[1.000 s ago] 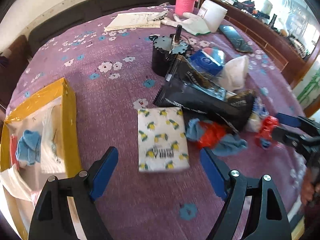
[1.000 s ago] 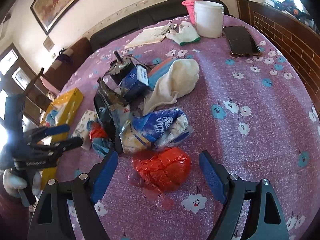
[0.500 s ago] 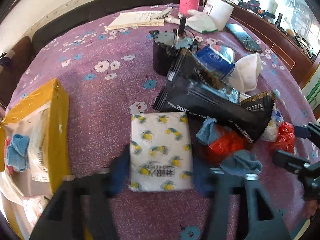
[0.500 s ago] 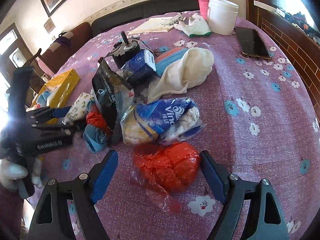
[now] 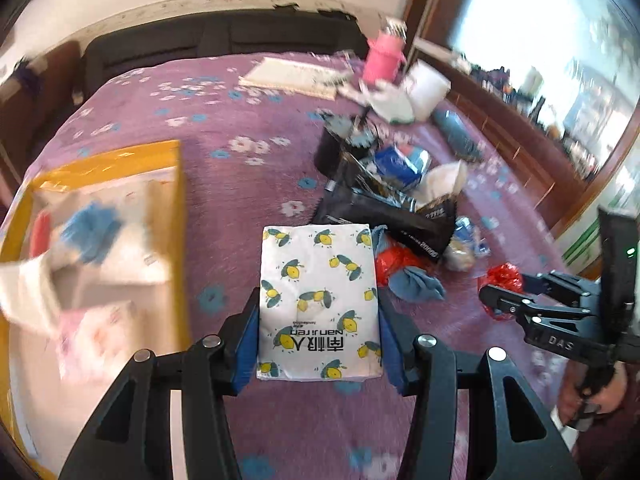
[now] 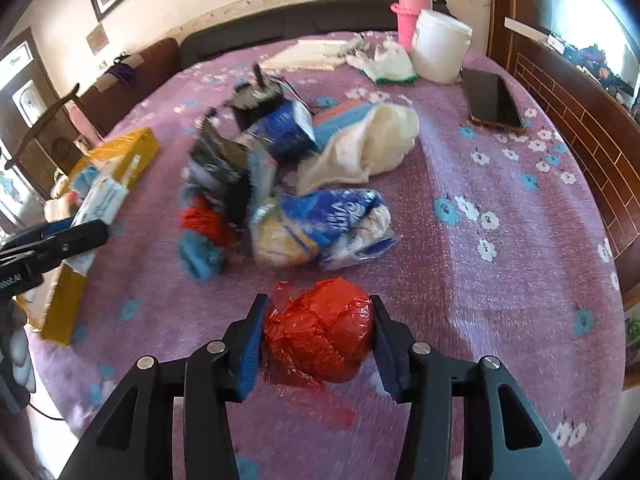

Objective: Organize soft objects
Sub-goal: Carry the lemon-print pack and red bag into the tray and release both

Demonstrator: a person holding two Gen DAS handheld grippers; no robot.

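Observation:
My left gripper (image 5: 318, 344) is shut on a white tissue pack with lemon prints (image 5: 318, 304) and holds it above the purple cloth. My right gripper (image 6: 318, 344) is shut on a red plastic bag bundle (image 6: 320, 330). The right gripper also shows at the right of the left wrist view (image 5: 532, 308), with the red bag (image 5: 500, 278) at its tip. The left gripper and tissue pack (image 6: 100, 200) show at the left of the right wrist view. A yellow box (image 5: 100, 240) holding soft items lies at left.
A pile lies mid-table: black snack bag (image 5: 384, 216), blue packet (image 6: 320, 216), cream cloth (image 6: 368, 148), red and blue cloth (image 6: 200, 232), black motor (image 6: 256, 98). A phone (image 6: 494, 100), white tub (image 6: 440, 50), pink bottle (image 6: 408, 12) and papers stand at the back.
Both grippers closed: the left on the tissue pack and lifted it, the right on the red bag bundle. Both views are blurred by motion.

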